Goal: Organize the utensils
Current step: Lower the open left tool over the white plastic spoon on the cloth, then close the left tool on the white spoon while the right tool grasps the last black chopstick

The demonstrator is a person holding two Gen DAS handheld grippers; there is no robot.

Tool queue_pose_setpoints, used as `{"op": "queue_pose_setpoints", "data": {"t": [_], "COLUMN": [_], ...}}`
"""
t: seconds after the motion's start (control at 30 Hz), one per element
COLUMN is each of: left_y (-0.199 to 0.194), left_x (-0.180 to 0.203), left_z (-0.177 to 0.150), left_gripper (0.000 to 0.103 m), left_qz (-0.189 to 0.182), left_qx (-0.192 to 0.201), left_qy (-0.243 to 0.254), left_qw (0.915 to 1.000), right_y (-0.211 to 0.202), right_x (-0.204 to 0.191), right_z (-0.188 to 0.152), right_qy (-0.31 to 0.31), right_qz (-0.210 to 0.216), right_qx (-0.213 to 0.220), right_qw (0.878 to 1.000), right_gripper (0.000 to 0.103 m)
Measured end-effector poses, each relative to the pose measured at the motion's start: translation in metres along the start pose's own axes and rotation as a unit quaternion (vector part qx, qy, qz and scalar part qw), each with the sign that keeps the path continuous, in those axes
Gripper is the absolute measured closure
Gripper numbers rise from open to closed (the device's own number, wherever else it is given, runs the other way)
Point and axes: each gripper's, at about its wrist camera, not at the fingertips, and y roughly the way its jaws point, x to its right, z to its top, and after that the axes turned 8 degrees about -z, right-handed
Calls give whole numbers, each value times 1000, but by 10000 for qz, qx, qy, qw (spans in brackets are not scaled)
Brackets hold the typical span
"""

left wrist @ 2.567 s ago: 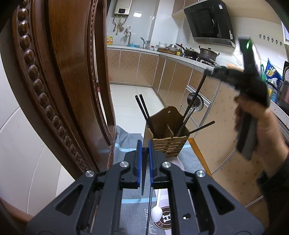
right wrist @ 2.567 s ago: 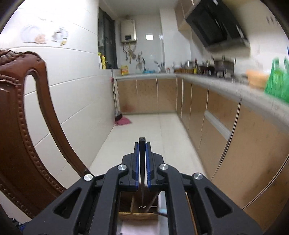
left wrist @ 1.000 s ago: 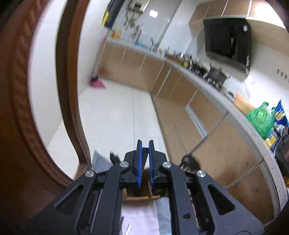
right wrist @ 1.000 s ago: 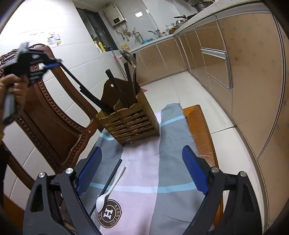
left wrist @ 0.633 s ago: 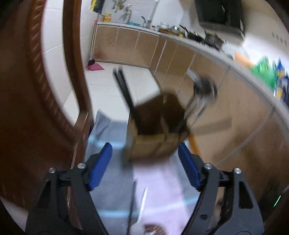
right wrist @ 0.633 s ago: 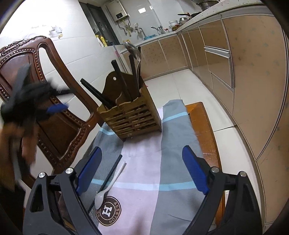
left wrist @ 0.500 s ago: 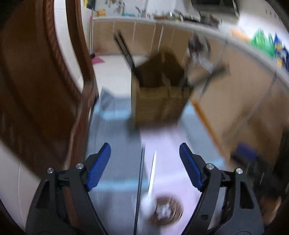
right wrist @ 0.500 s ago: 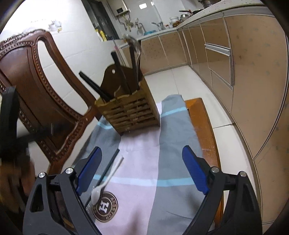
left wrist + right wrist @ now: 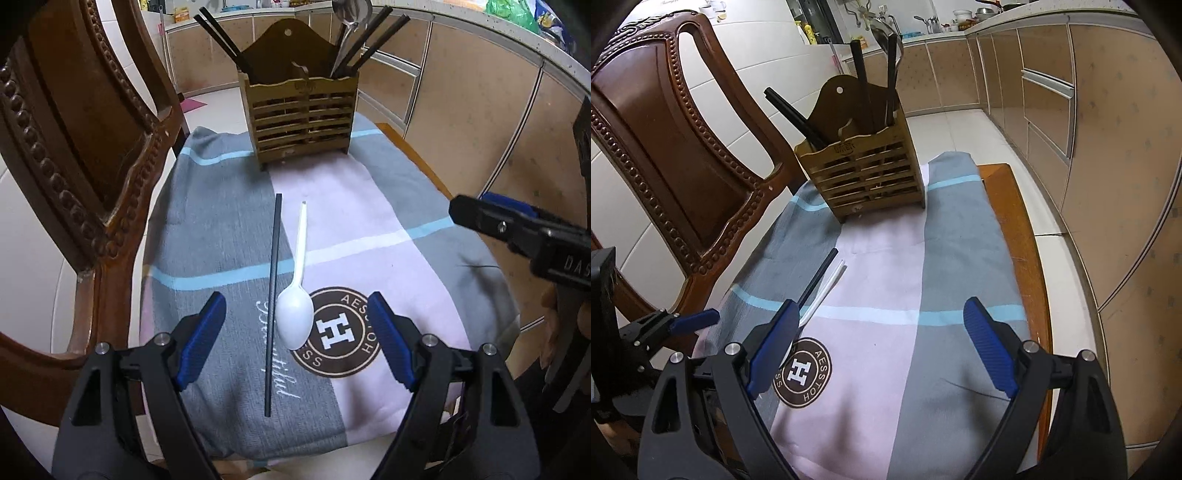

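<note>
A black chopstick (image 9: 272, 295) and a white plastic spoon (image 9: 297, 288) lie side by side on a grey and pink cloth (image 9: 369, 229). A wooden utensil holder (image 9: 301, 114) stands at the far end with black chopsticks and a metal ladle in it. My left gripper (image 9: 295, 332) is open and empty, low over the spoon's bowl. My right gripper (image 9: 882, 347) is open and empty over the cloth's near part. The holder (image 9: 864, 173), the chopstick (image 9: 818, 277) and the spoon's handle (image 9: 827, 288) also show in the right wrist view.
A carved wooden chair back (image 9: 85, 147) stands close on the left. The cloth covers a wooden seat whose edge (image 9: 1027, 251) shows at the right. Kitchen cabinets (image 9: 1108, 129) run along the right, with tiled floor beyond the holder.
My left gripper opened after being shut on a chopstick above the holder and came down over the spoon. My right gripper opened earlier and has stayed open over the cloth.
</note>
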Motion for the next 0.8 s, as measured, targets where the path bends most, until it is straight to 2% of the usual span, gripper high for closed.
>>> {"op": "queue_pose_setpoints", "data": {"t": [0.3,0.47,0.63,0.8], "left_y": [15,37,69,88], "left_x": [-3,-18,-32,-18], "left_z": [9,33,55,68], "left_gripper": [25,36,46,48], "left_qz": [43,160,204,107], "left_qx": [-96,-192,-476,-563], "left_qy": [-53,-186,-272,-63], "left_qw": [9999,9995,9983,9983], "right_y": [1,6,14,20], "right_x": [7,3,1,3], "right_z": [1,3,4,7], "right_qy": [70,25,-13,-31], "right_qz": [-43,-2,35,38], "right_qx": [-8,-62,-157,-232], "right_qw": [10000,10000,9999,9997], "right_gripper": [15,15,15,15]}}
